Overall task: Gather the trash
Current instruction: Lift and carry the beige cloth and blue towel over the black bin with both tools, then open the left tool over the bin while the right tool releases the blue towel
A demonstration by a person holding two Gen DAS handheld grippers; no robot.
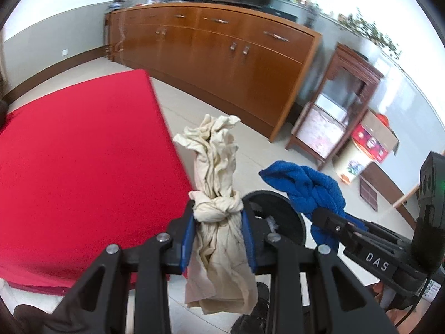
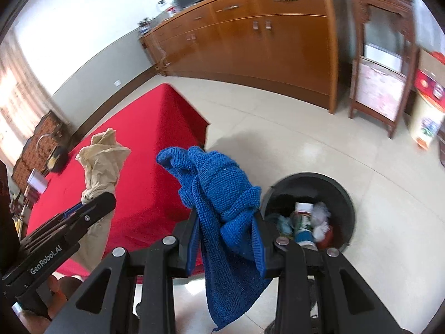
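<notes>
A pale tiled floor (image 2: 319, 144) ran out to a long honey-brown wooden sideboard (image 1: 222, 53), and a table under a plain red cloth (image 1: 83, 167) filled the near left. The left gripper (image 1: 218, 239) was clamped on a knotted, crumpled beige cloth (image 1: 215, 172), its blue pads pinching just below the knot, so the loose end stood up past the fingertips and the tail hung beneath, just off the table's right edge. Beside it, the right gripper (image 2: 229, 239) was clamped on a knotted blue microfibre cloth (image 2: 219, 189), which draped down between its fingers. Past that gripper's right finger stood a round black waste bin (image 2: 342, 189) on the floor, off the table's near corner, already holding a bottle and crumpled white paper.

The step in hand looked like carrying both bundles to the bin. To do it well, each bundle should probably be brought squarely over the mouth before the fingers part, low enough that the hanging tails clear the rim and do not drape over it. The blue one was nearer; releasing one at a time would likely keep the cloths from tangling.
</notes>
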